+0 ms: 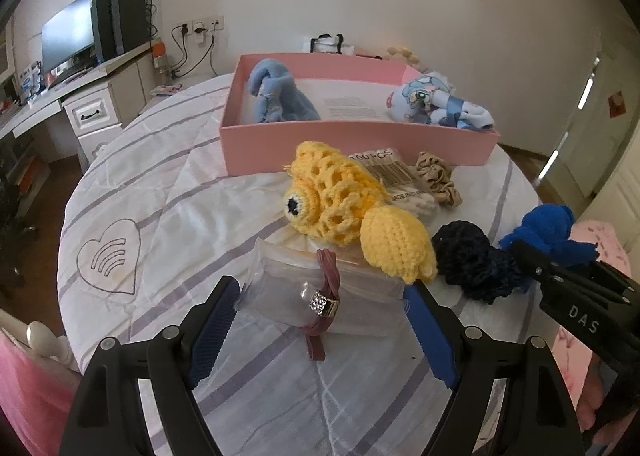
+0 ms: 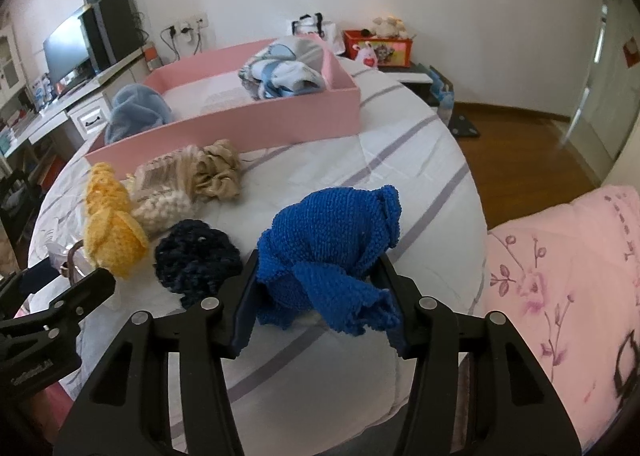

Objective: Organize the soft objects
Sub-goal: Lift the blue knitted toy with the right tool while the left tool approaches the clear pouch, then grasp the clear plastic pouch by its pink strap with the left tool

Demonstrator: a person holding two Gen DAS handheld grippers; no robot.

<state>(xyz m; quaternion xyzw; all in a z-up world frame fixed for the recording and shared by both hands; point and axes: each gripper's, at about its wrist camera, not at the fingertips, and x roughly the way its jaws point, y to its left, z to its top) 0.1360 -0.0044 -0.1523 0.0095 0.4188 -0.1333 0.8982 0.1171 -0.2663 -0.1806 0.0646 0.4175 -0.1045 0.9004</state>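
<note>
My right gripper [image 2: 320,296] is shut on a blue knitted toy [image 2: 332,252], held just above the bed; the toy also shows in the left wrist view [image 1: 548,232]. My left gripper [image 1: 320,316] is open around a clear plastic pouch [image 1: 288,292] with a maroon hair tie [image 1: 326,296] across it. A yellow crochet fish [image 1: 340,208] lies just beyond. A dark navy crochet piece [image 1: 472,260] lies to its right. The pink box [image 1: 352,140] at the back holds a light blue plush [image 1: 276,96] and a patterned cloth bundle [image 1: 436,104].
A bag of cotton swabs [image 1: 400,184] and a beige scrunchie [image 1: 438,180] lie in front of the box. The striped white bedspread [image 1: 160,192] has a heart print. A desk with a monitor [image 1: 68,36] stands at left. A pink floral quilt [image 2: 560,276] lies at right.
</note>
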